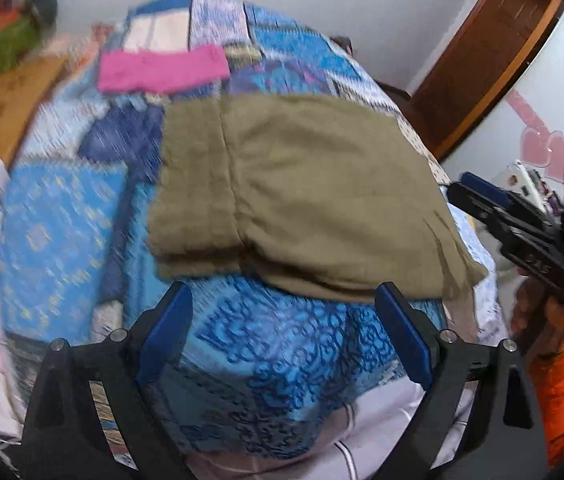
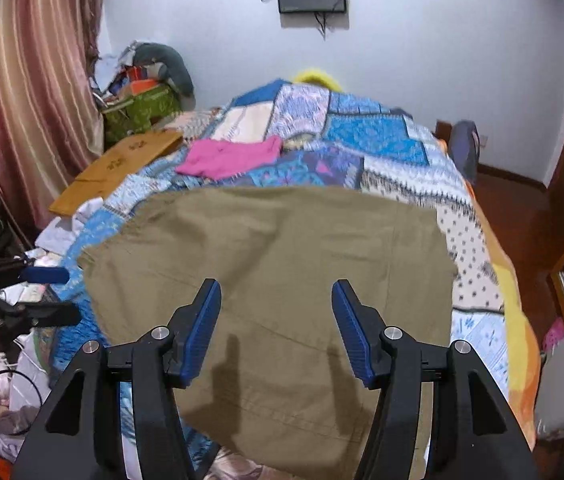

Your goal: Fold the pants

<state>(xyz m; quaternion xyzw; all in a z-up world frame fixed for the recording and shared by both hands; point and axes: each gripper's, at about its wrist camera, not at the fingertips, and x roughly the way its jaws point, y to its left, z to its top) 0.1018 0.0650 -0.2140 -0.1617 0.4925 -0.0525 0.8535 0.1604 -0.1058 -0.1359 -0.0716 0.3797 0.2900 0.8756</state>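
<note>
Left wrist view: my left claw (image 1: 282, 320) gapes wide, gripping nothing, just short of the folded khaki pants (image 1: 302, 196) on the bed's patchwork quilt (image 1: 274, 364). My right claw (image 1: 482, 196) sits off the pants' right edge; in its own view it is spread wide over the pants (image 2: 266, 280), empty. Beyond the pants lies a pink cloth (image 2: 230, 158), well apart. Left of the pants, a wooden board (image 2: 118, 164) and cluttered pile (image 2: 142, 92).
</note>
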